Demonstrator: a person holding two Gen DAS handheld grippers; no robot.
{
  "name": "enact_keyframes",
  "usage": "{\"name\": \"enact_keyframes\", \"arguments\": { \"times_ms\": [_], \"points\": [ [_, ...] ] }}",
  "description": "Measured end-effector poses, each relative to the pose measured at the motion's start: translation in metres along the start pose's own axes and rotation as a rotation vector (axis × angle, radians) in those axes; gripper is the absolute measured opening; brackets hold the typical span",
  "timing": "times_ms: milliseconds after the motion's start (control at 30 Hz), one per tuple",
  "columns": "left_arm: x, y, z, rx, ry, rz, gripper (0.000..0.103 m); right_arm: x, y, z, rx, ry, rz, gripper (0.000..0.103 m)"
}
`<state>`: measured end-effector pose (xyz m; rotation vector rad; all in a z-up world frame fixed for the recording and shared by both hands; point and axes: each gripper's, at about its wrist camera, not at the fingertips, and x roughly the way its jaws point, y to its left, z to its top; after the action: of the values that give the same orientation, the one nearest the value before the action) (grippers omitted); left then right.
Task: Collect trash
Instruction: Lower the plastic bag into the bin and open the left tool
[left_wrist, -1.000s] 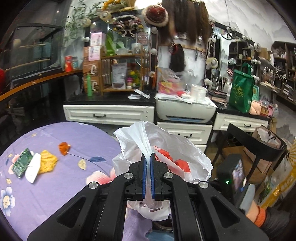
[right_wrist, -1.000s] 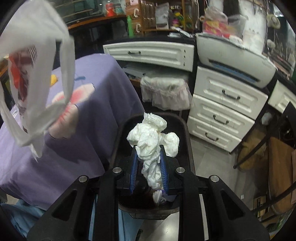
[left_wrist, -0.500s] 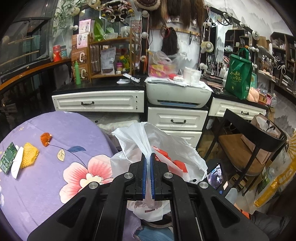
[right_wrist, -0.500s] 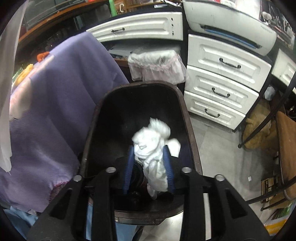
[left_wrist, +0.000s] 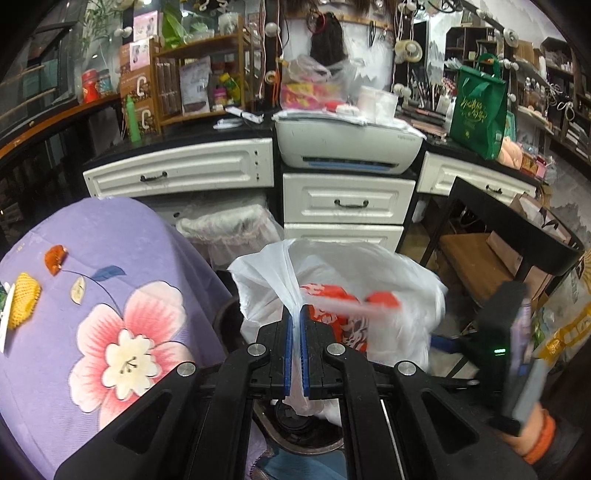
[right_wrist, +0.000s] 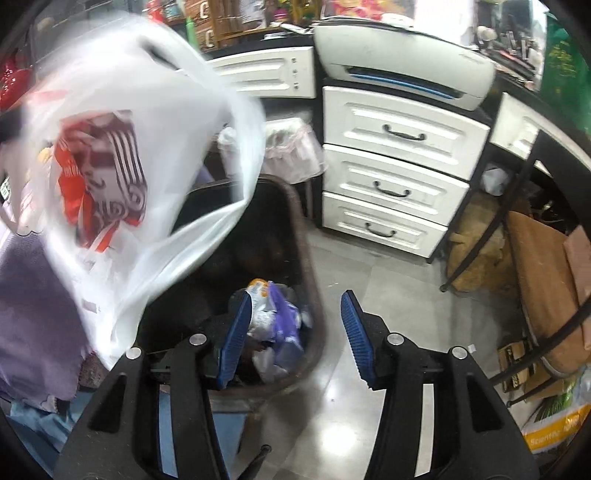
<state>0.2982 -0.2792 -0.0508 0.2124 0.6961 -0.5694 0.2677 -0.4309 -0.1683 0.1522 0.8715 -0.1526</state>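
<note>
Your left claw (left_wrist: 295, 350) is pressed together on a strip of the white plastic bag (left_wrist: 343, 280), pinching it between the blue pads. The bag hangs in front of that claw, above the dark bin (right_wrist: 291, 236), with red printed wrapping showing through its thin skin. In the right wrist view the same bag fills the upper left, blurred, and partly hides the bin's mouth.

Your right claw (right_wrist: 295, 332) is spreading, its jaws opening with nothing gripped between them. It points down at the bin's near right rim. Inside the bin, low down, lie crumpled wrappers (right_wrist: 275, 317), purple, white and orange.

The table with the purple flowered cloth (left_wrist: 110, 295) sits just beside the bin on the left. Near the table's far left edge lie a yellow foam net (left_wrist: 24, 299) and an orange scrap (left_wrist: 55, 258).

Behind the bin stands a smaller basket lined with pale plastic (left_wrist: 229, 229), tucked under the white drawer unit (left_wrist: 347, 203). A printer (left_wrist: 347, 147) sits on top of those drawers. To the right, a black-framed chair (left_wrist: 517, 229) stands close to the bin, with cardboard and bags under it. A green bag (left_wrist: 478, 110) sits on the worktop (left_wrist: 443, 147) at the back right.
</note>
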Motion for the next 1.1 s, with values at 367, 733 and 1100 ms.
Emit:
{"name": "enact_keyframes", "arguments": {
  "times_ms": [367, 733, 1100],
  "points": [
    [0.048, -0.006, -0.011, 0.015, 0.103, 0.025, 0.004, -0.014, -0.026, -0.020, 0.065, -0.003, -0.028, 0.052],
    [0.054, -0.015, -0.020, 0.030, 0.072, 0.024, 0.082, -0.020, -0.027, -0.018, 0.094, -0.021, -0.020, 0.052],
    [0.014, -0.007, -0.025, 0.066, 0.063, 0.037, 0.092, -0.026, -0.026, -0.019, 0.149, -0.023, 0.010, 0.052]
  ]
}}
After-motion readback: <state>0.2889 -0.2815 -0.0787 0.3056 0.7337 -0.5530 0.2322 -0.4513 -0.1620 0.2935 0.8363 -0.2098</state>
